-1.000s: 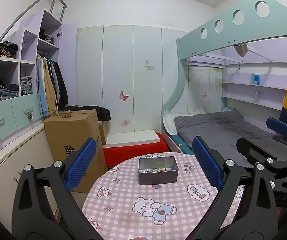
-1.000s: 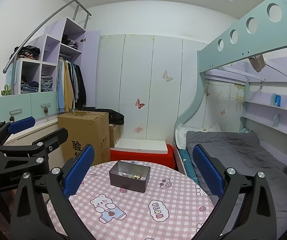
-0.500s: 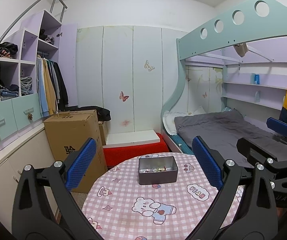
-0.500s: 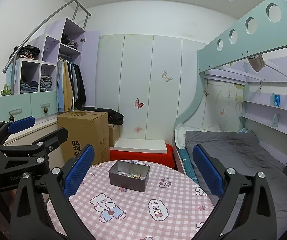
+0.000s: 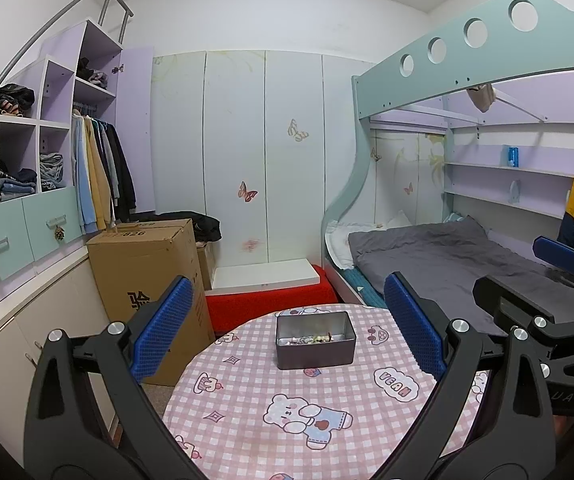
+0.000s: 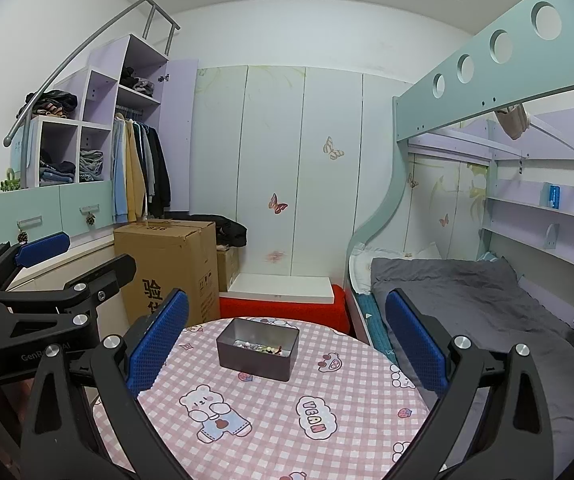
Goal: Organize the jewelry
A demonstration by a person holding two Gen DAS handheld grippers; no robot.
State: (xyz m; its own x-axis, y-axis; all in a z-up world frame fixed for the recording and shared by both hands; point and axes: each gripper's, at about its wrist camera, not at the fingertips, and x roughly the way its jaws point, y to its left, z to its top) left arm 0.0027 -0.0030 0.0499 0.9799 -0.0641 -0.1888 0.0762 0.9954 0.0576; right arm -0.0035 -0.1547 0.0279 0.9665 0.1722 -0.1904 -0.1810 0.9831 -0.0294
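both tongs, left (image 5: 287, 332) and right (image 6: 285, 338), hang spread and empty over the worktop's (image 5: 247, 412) near edge. the jewelry (image 5: 311, 339) lies heaped in a grey tin (image 5: 315, 354) toward the far edge, nothing loose on the cloth: sorted already, or awaiting sorting.

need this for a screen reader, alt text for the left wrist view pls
An open grey metal tin holding small jewelry pieces sits on a round table with a pink checked cartoon cloth, framed by the open left tool. Behind are a cardboard box, wardrobe and bunk bed.
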